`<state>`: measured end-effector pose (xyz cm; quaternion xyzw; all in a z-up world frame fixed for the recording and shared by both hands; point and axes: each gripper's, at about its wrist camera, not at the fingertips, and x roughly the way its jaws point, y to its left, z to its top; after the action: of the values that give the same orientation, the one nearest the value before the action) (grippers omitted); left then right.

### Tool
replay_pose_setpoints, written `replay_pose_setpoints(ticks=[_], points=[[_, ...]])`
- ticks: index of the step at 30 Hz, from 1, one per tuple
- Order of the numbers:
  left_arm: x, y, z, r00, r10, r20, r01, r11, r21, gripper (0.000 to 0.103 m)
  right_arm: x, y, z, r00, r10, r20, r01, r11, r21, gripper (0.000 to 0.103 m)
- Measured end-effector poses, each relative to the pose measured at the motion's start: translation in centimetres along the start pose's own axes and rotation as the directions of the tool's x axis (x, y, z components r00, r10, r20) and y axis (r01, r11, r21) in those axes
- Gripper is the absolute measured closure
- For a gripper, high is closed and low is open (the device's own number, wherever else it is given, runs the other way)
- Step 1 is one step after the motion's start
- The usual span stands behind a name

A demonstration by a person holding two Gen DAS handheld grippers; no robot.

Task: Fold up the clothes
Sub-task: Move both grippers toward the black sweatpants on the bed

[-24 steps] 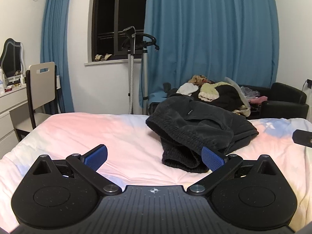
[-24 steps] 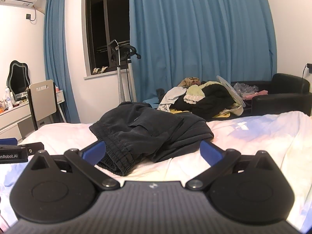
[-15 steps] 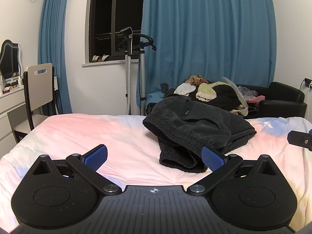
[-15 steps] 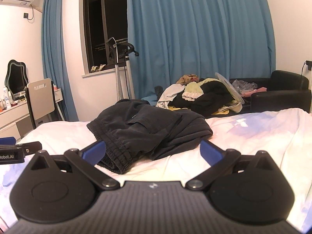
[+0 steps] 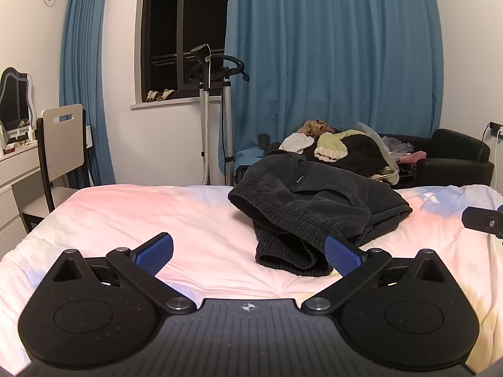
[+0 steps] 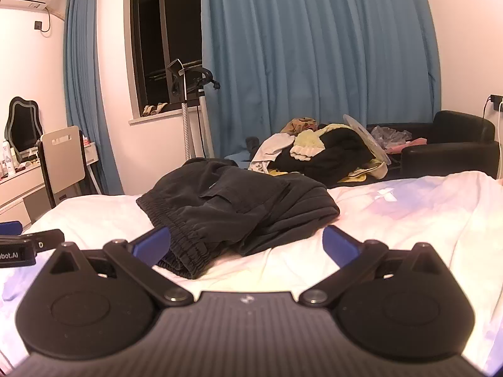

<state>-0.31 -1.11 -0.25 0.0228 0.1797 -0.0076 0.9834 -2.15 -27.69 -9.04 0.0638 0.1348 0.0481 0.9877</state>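
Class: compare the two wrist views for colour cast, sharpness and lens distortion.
Left wrist view: neutral, sharp, the blue curtain bowing with fisheye. Right wrist view: warmer pink cast, softer, gripper body blurred; the dark trousers stay readable, the bed cover tinted.

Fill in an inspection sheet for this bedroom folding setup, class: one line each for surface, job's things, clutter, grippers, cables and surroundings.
Surface: bed with a wrinkled pastel pink, white and blue cover.
Job's things: dark trousers lying bunched on the bed, elastic waistband toward the cameras, not yet folded.
Clutter: heap of mixed clothes behind the bed.
Grippers: left gripper open, holding nothing; right gripper open, holding nothing; both are short of the trousers.
Cables: charger cable hanging from a wall socket at far right.
Surroundings: blue curtains, dark window, garment steamer stand, chair, black armchair.
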Motion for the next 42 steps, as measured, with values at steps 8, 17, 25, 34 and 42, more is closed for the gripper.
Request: replay_pose_setpoints(ticks=[8, 17, 25, 34, 42], points=[[0.1, -0.1, 0.0, 1.0, -0.019, -0.002, 0.019, 1.0, 0.001, 0.0, 0.0, 0.0, -0.1, 1.0, -0.004, -0.006, 0.004, 1.0, -0.003, 0.0], [0.1, -0.5, 0.0, 1.0, -0.01, -0.02, 0.011, 1.0, 0.005, 0.0, 0.0, 0.7, 0.0, 0.999, -0.036, -0.014, 0.035, 0.999, -0.027, 0.0], [-0.8, -0.7, 0.3, 1.0, -0.023, -0.02, 0.023, 1.0, -0.005, 0.0, -1.2, 1.4, 2.0, 0.998, -0.066, 0.0, 0.066, 0.998, 0.015, 0.0], [-1.1, -0.6, -0.5, 0.995, -0.093, -0.019, 0.093, 0.996, -0.018, 0.0, -2.8, 1.7, 2.9, 0.997, -0.078, 0.029, 0.078, 0.997, 0.007, 0.0], [4.7, -2.3, -1.2, 0.975, -0.192, -0.111, 0.192, 0.981, -0.016, 0.0, -1.5, -2.8, 1.6, 0.997, -0.072, 0.006, 0.071, 0.991, 0.112, 0.0]])
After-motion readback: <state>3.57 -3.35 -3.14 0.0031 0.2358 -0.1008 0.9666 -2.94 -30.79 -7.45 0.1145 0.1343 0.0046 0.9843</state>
